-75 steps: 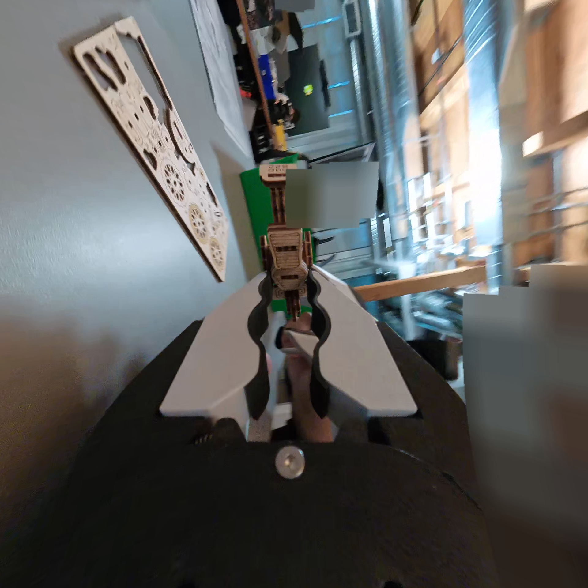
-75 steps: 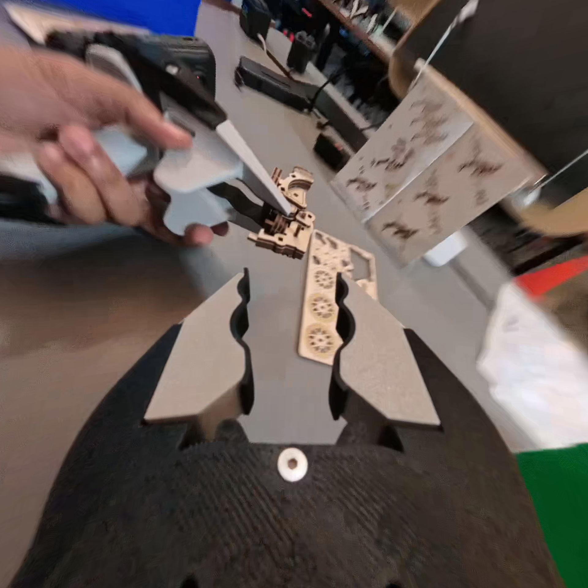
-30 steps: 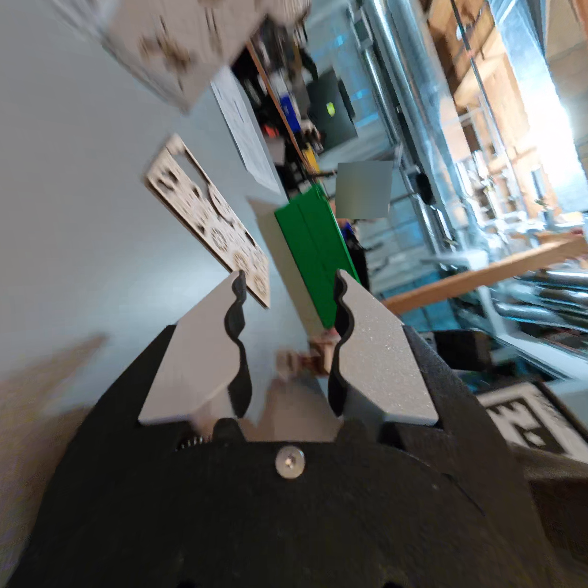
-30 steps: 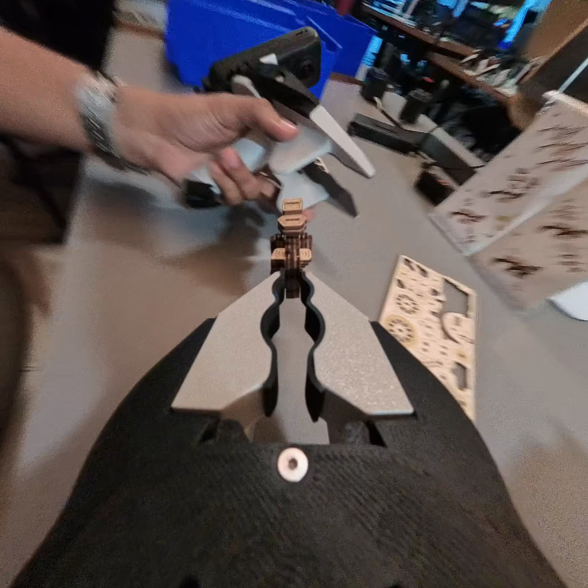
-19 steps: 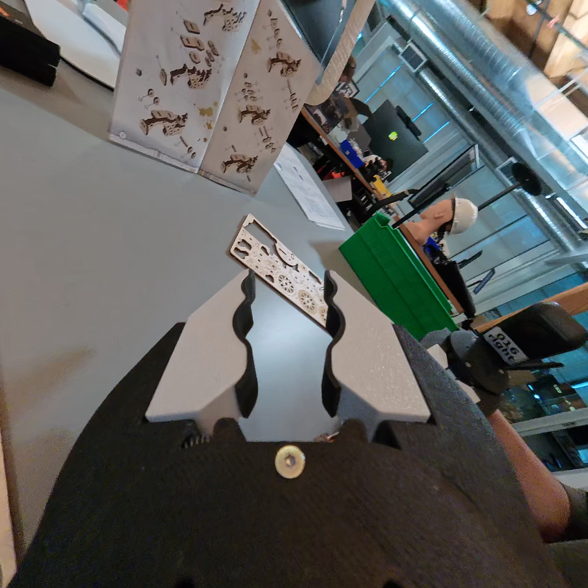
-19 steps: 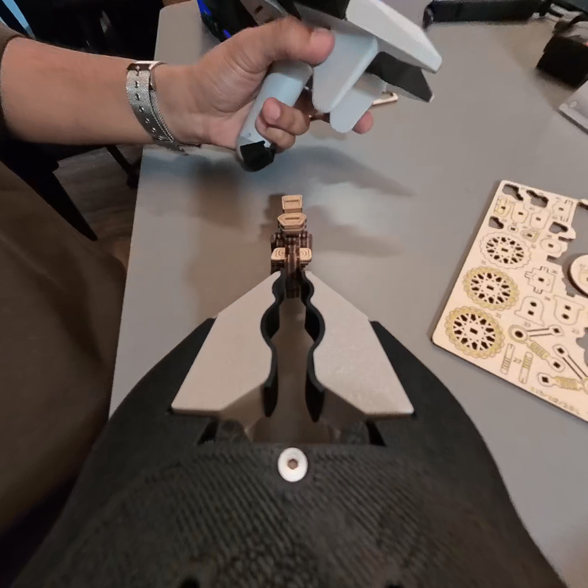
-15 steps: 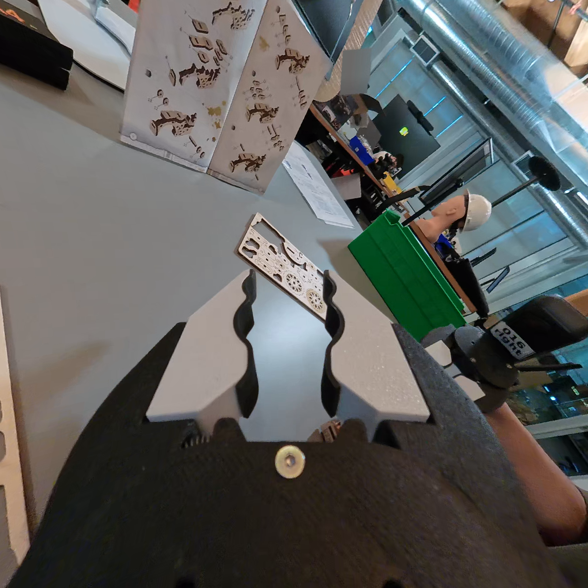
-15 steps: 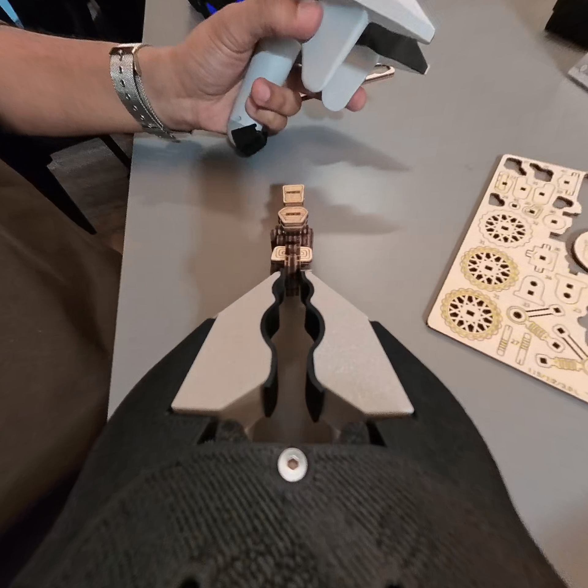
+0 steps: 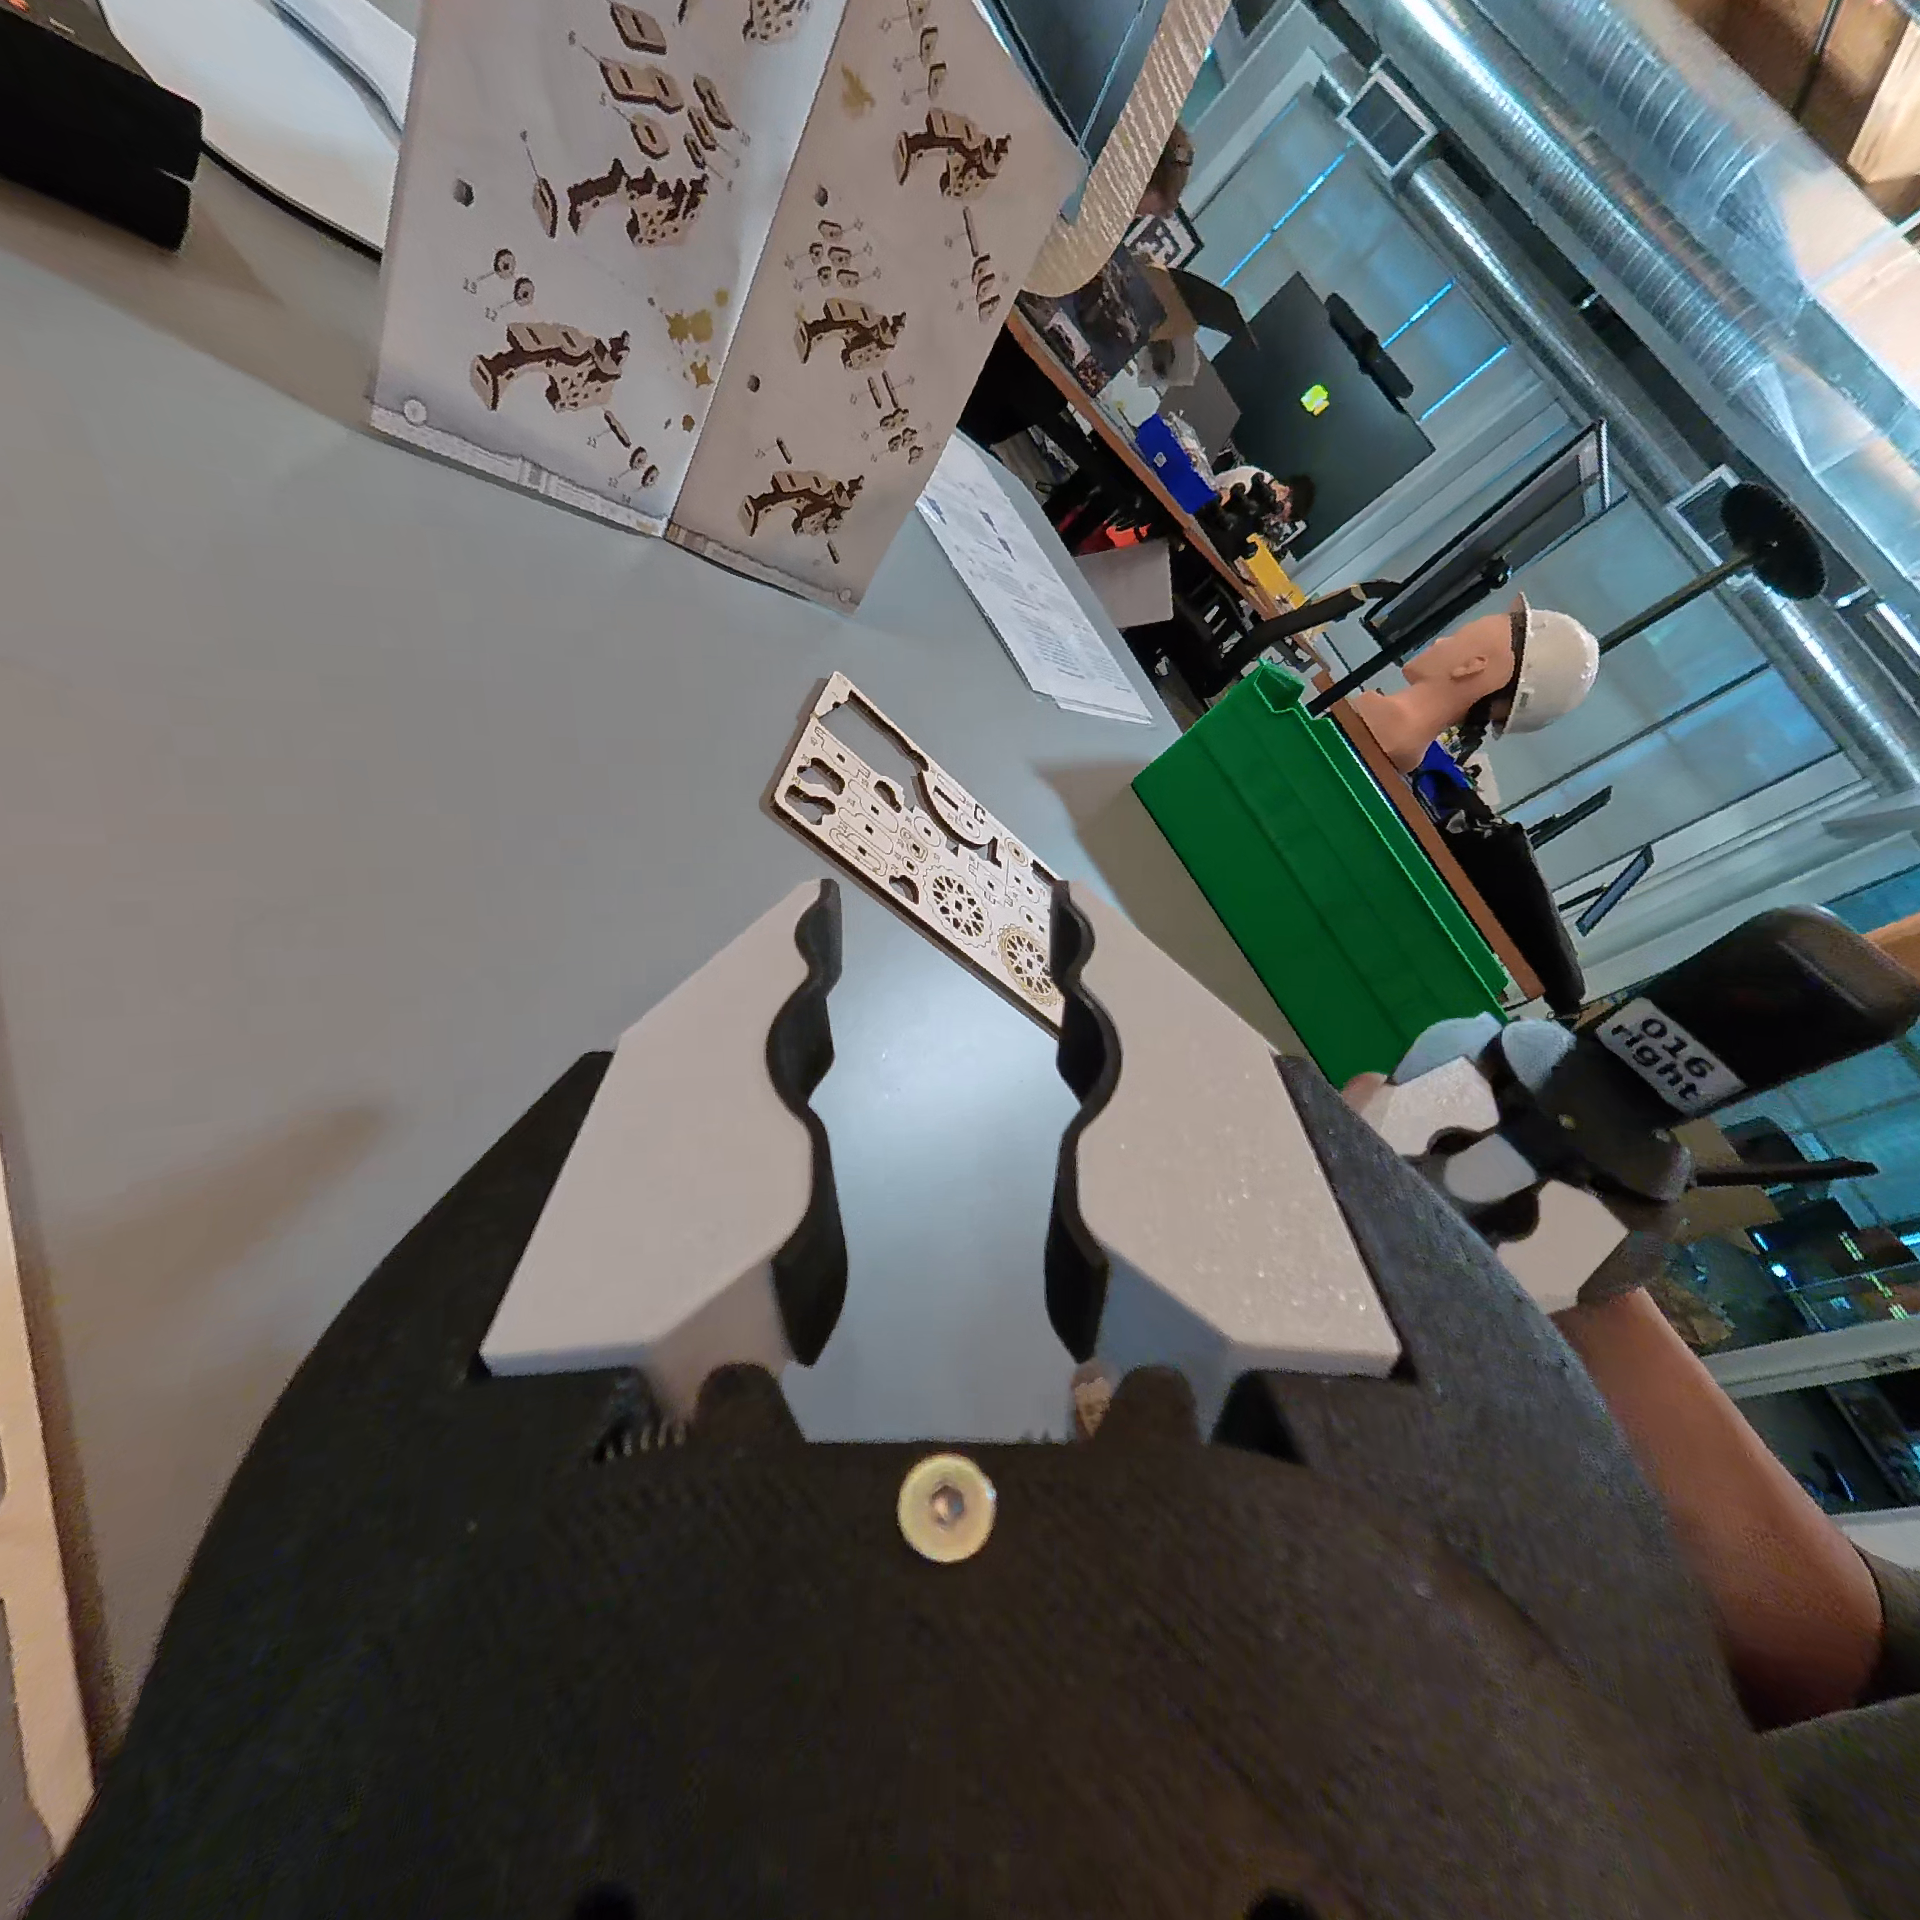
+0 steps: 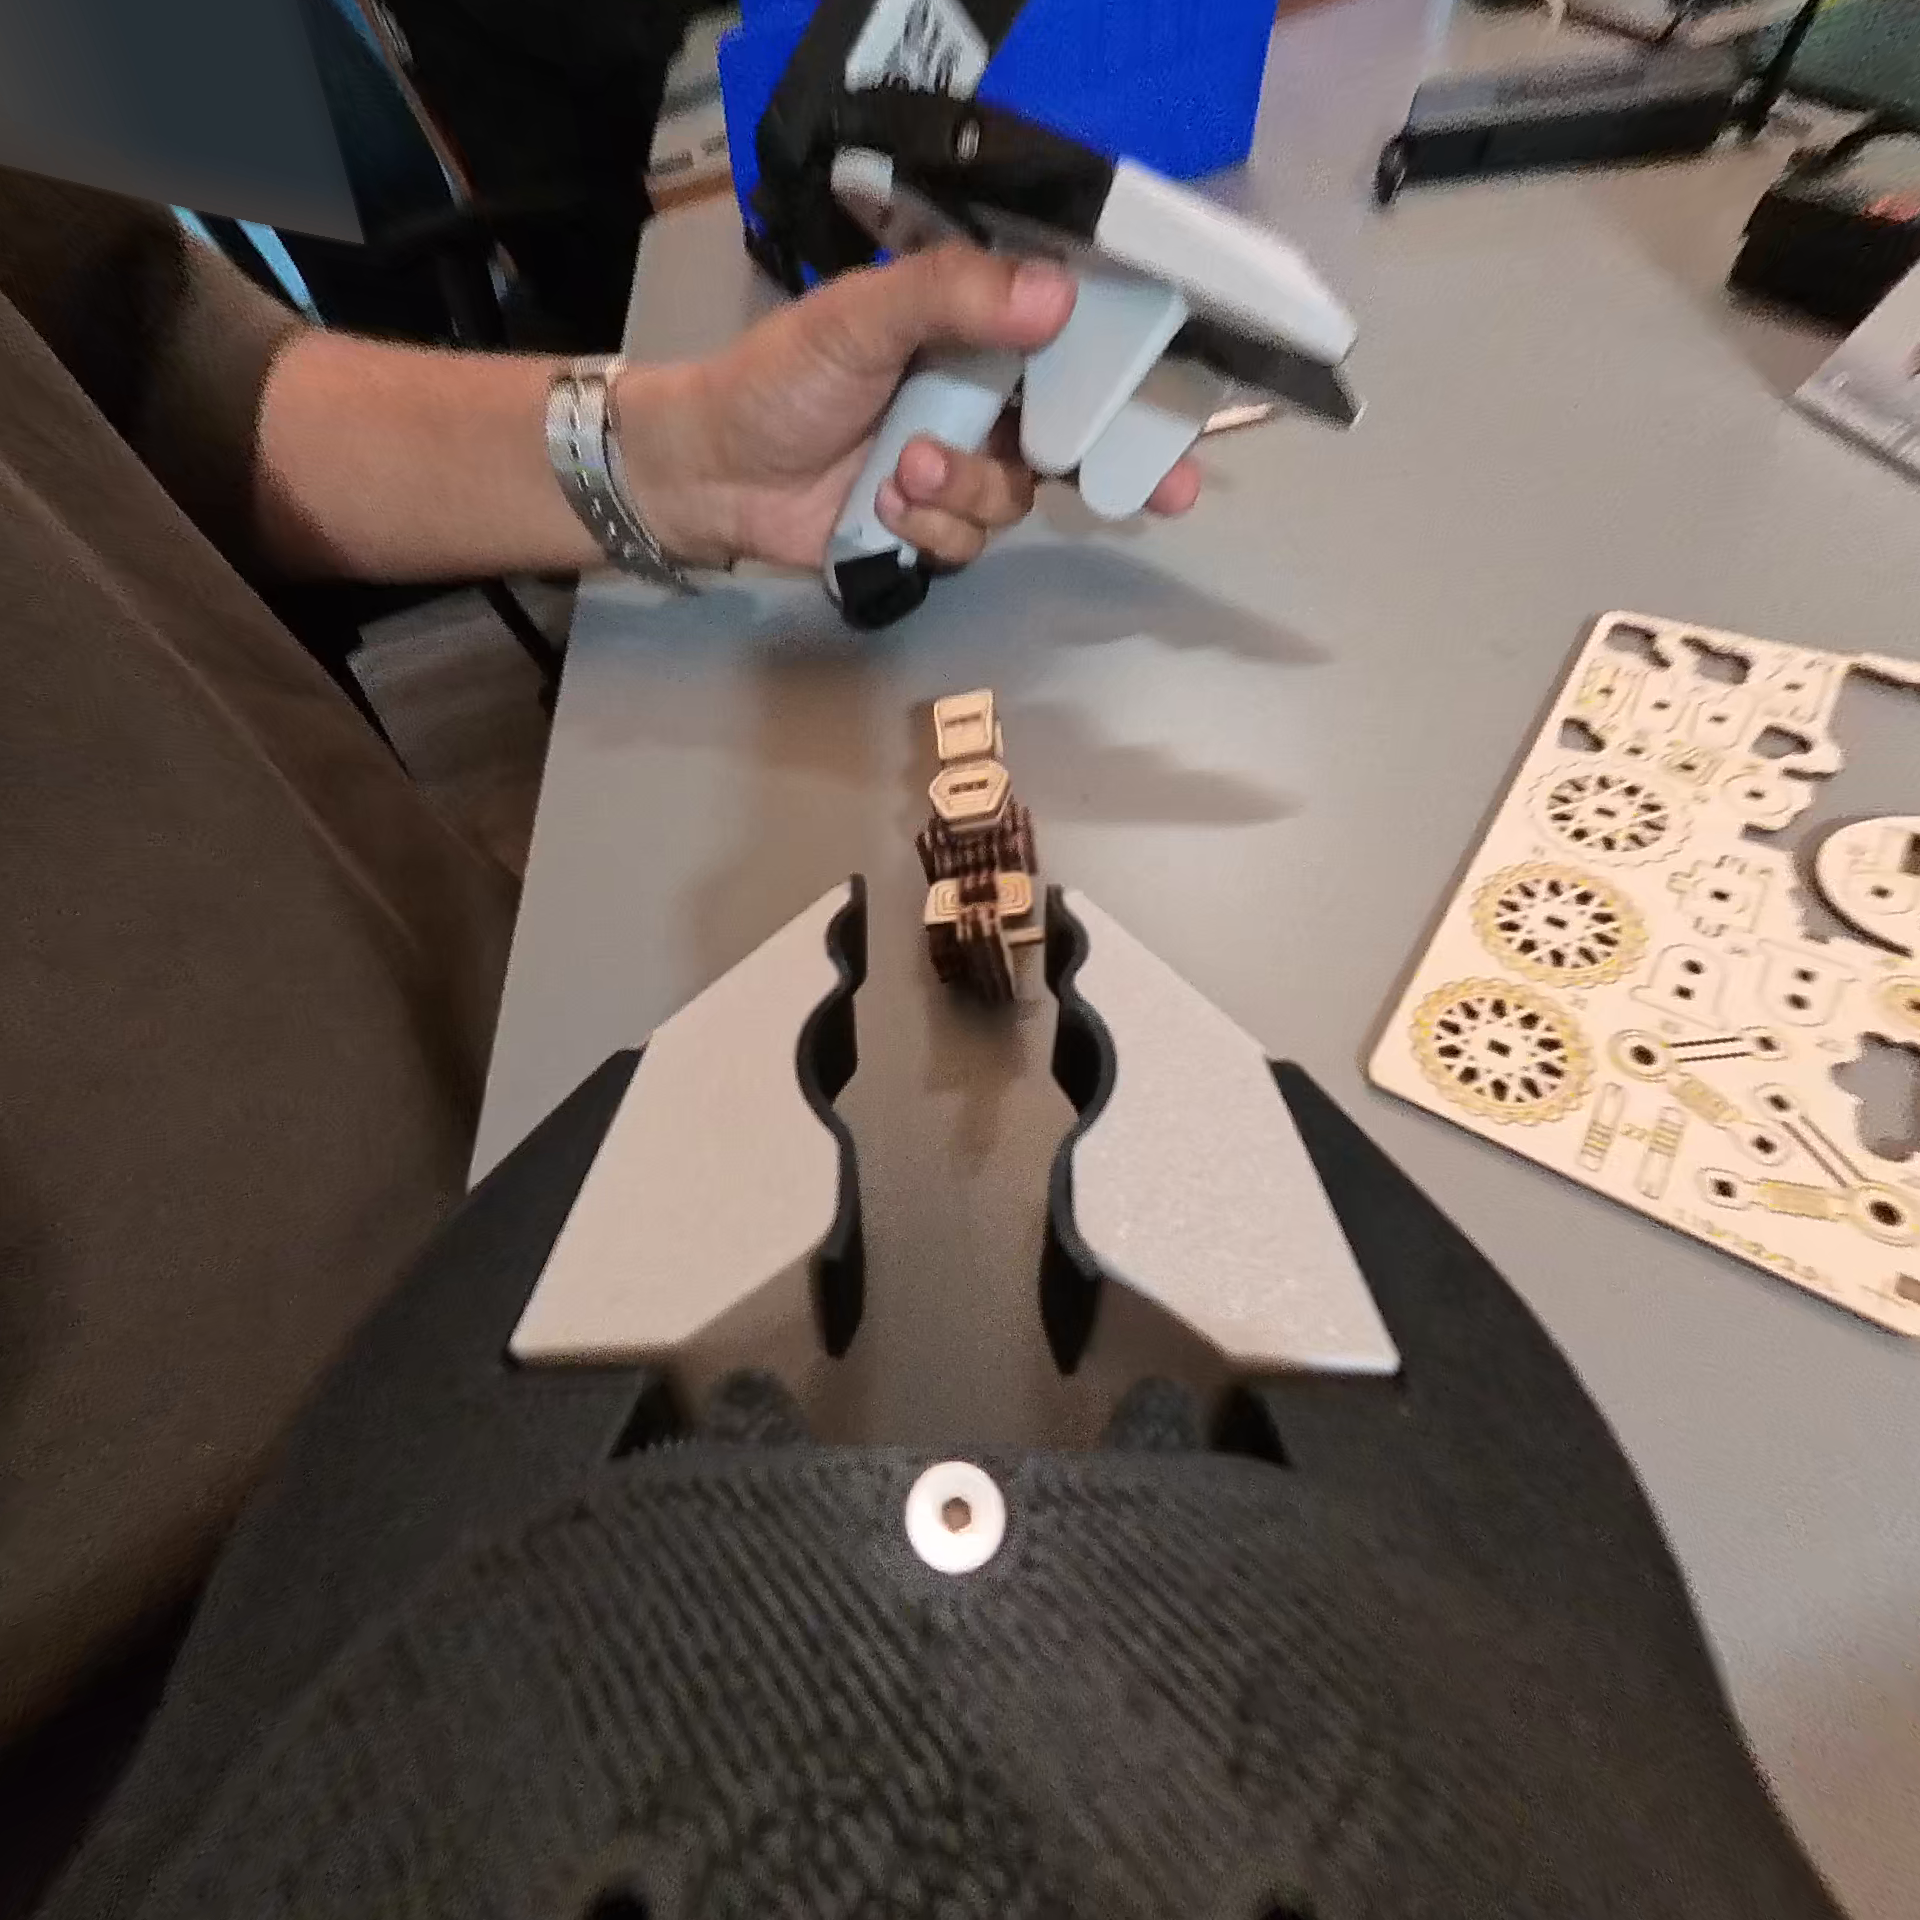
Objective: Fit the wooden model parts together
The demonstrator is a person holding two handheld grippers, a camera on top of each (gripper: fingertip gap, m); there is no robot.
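Note:
The small wooden model [image 10: 977,862], a stack of light and dark laser-cut parts, stands on the grey table [image 10: 1299,540]. It sits between the tips of my right gripper [image 10: 954,914], nearer the right finger. That gripper is open and does not clamp it. My left gripper [image 9: 945,914] is open and empty, pointing over the table towards a wooden parts sheet [image 9: 925,883]. In the right wrist view the left gripper [image 10: 1320,353] is held by a hand above and beyond the model. The right gripper [image 9: 1455,1132] shows at the right edge of the left wrist view.
The parts sheet [image 10: 1662,987] lies flat to the right of the model. A folded instruction booklet [image 9: 707,260] stands at the back. A green bin [image 9: 1320,894] stands by the table's right edge, a blue bin [image 10: 997,83] at the far side. The near table edge is on the left. About 15 centimetres separates my left fingertips from my right.
My right gripper has opened and let go of the wooden model, which now stands between its fingers. The left gripper stayed open and drifted slightly.

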